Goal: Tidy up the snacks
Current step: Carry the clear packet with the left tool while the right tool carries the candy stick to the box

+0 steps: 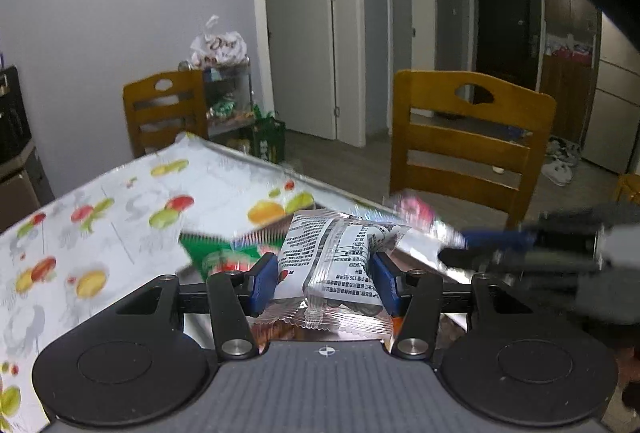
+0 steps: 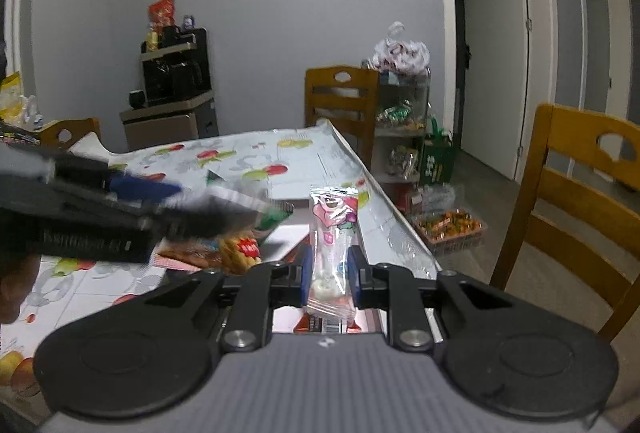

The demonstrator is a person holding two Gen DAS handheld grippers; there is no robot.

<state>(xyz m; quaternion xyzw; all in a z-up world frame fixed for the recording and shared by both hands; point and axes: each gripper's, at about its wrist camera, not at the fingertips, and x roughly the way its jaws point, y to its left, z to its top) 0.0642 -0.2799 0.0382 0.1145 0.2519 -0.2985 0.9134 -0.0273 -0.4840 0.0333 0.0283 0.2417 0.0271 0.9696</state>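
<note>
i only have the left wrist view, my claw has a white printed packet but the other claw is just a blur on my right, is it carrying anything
Observer: Yes. The right claw is shut on a clear pink-printed candy packet, held upright.
Operator: what's under it
Observer: A shiny tray with an orange-red snack bag lying in it.
Operator: anything on the floor on that side
Observer: A clear box of orange-wrapped snacks sits on the floor beside the table.
</note>
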